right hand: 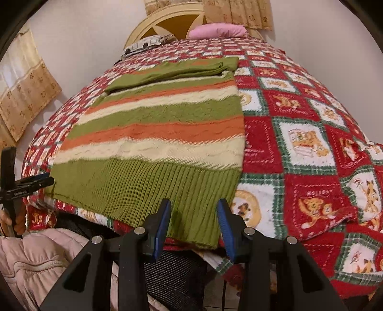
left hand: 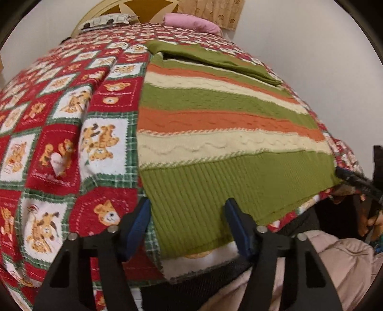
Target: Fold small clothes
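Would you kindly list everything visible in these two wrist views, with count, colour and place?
striped knitted sweater: one, green, orange, cream; flat on bed, sleeve folded across top.
bear-print quilt: one, red, green, white; covers bed.
pink pillow: one; bed head.
patterned pillow: one, white and dark; bed head.
headboard: one, cream and brown.
curtains: beige; walls.
padded jacket: pale pink; on person.
left gripper: black, blue pads; straddles hem's left corner.
right gripper: same; straddles hem's right corner.

left hand-held gripper (left hand: pixel 188 224): jaws apart | right hand-held gripper (right hand: pixel 194 222): jaws apart, pointing down
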A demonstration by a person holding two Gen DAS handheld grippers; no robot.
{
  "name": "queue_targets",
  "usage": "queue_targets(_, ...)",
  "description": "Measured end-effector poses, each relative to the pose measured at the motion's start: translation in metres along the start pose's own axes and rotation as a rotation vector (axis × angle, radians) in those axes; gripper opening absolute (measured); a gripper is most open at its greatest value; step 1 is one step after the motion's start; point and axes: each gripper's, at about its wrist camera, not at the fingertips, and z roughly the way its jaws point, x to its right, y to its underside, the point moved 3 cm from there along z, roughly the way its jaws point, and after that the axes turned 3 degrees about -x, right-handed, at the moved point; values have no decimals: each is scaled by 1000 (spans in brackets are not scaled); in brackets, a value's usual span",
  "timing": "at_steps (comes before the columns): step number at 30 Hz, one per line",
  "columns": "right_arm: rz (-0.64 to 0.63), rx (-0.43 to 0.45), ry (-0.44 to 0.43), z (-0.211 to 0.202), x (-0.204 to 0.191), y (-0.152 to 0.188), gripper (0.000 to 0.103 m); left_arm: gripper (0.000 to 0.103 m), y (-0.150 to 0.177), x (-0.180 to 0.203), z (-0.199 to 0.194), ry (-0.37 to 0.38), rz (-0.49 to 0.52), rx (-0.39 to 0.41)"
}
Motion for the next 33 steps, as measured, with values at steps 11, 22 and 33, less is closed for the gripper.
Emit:
queue_targets(11, 5, -18, -71, 3, -4, 2, 41, 63, 8, -2, -3, 30, -30, -5)
queue_targets(22, 72, -22, -28, -2, 16, -1, 41, 65, 5, -6, -4, 89, -64, -4)
queue_targets(33, 41, -45, -16, 3, 15, 4, 13, 19, 5, 8, -1, -49, 5, 14)
